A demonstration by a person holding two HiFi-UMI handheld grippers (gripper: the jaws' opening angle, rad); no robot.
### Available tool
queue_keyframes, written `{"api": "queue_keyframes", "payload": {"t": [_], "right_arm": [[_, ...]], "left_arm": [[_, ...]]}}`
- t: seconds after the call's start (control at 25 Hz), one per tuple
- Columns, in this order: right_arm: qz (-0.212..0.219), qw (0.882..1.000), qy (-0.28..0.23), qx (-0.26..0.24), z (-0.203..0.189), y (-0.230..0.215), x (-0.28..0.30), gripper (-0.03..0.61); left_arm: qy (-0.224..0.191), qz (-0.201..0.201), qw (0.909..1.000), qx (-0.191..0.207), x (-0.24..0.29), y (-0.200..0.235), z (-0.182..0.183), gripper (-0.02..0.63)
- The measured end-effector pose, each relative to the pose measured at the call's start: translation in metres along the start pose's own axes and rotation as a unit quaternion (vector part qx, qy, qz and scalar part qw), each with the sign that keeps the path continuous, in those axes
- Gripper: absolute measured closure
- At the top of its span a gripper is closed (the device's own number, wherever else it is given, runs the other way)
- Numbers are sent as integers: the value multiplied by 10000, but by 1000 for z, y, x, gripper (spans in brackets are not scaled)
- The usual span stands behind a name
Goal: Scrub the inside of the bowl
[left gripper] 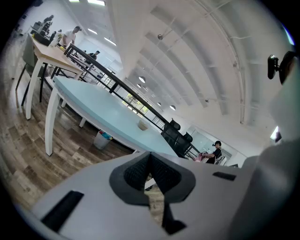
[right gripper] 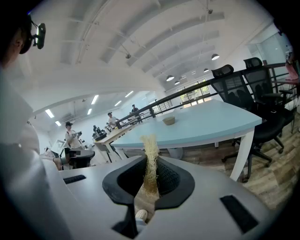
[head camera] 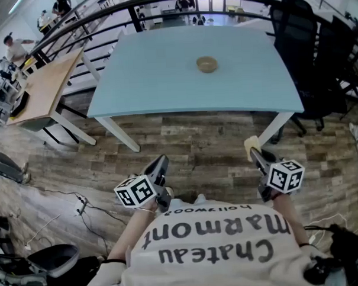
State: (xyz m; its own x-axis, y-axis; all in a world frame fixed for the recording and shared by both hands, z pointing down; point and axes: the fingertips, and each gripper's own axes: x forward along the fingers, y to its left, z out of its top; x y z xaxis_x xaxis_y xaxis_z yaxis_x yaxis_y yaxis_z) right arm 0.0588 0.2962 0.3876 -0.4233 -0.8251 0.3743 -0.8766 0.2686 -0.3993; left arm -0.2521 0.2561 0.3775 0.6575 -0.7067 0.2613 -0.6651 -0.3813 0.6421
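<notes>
Wood-plank floor (head camera: 197, 144) runs under a pale blue table (head camera: 164, 81); the left gripper (head camera: 161, 164), held short of the table, has its jaws together on nothing; the right gripper (head camera: 255, 155) is clamped on a fibrous scrubber (right gripper: 150, 161); a small bowl (head camera: 207, 64) sits upright on the table, well apart from both.

floor (head camera: 197, 150): wood planks | table (head camera: 164, 81): pale blue | chairs (head camera: 305, 39): black | lamps (right gripper: 214, 56): ceiling
</notes>
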Motion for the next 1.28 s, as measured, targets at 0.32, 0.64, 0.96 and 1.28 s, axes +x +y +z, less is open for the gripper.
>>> {"api": "queue_keyframes", "payload": {"t": [0.32,0.64,0.96,1.28], "right_arm": [[15,10000,59,11,-4,-9,-1,517],[-17,9996,-26,269,-1,-24,-6,515],[25,9970,-233,732,0,-40,2,515],[-256,9959,-104,858,-4,-59,6,515]], "left_arm": [[29,33,10000,-51,8,-2,-7,611],[15,37,10000,-85,15,-12,-10,611],[304,140,9994,-5,22,-14,-13,611],[737,-102,9971,187,71,-29,-15,611]]}}
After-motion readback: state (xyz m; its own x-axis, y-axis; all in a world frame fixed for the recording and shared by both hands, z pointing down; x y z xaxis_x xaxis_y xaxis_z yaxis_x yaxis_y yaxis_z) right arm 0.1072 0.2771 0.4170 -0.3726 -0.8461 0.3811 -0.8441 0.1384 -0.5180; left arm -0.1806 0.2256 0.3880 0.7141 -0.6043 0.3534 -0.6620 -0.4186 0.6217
